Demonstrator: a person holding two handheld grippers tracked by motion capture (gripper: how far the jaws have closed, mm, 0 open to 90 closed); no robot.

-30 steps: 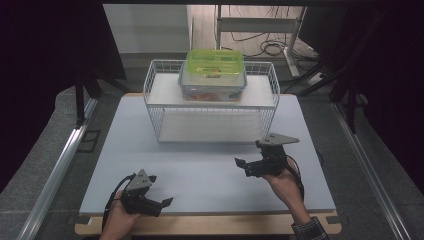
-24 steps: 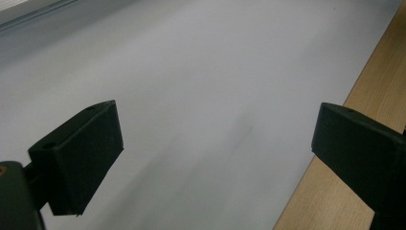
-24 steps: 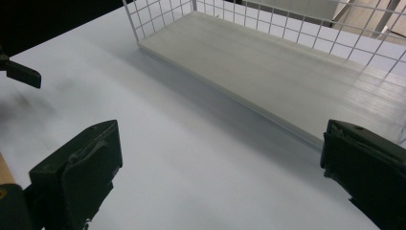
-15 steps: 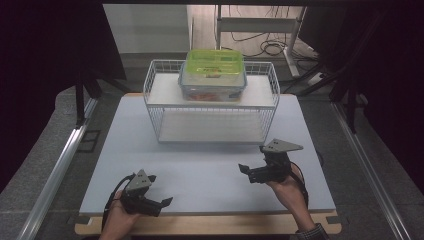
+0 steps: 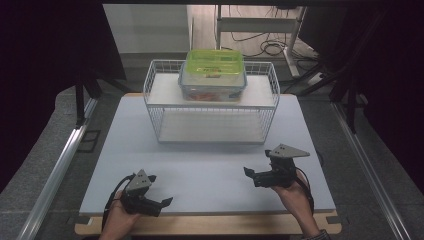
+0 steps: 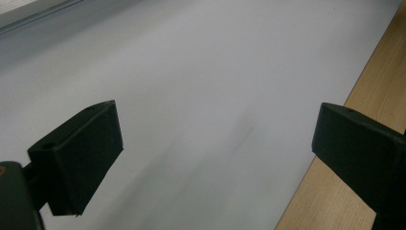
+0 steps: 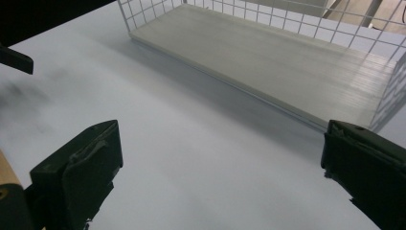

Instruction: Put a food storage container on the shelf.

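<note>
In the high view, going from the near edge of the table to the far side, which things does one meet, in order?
Left gripper → right gripper → white wire rack → clear container with green lid, standing on the rack's upper shelf.

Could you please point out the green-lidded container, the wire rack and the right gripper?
Green-lidded container (image 5: 214, 62): high view, middle of its lid.
Wire rack (image 5: 161, 122): high view, front left wire wall.
Right gripper (image 5: 248, 172): high view, at its open jaw tips.

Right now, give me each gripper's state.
Left gripper: open, holding nothing.
Right gripper: open, holding nothing.
</note>
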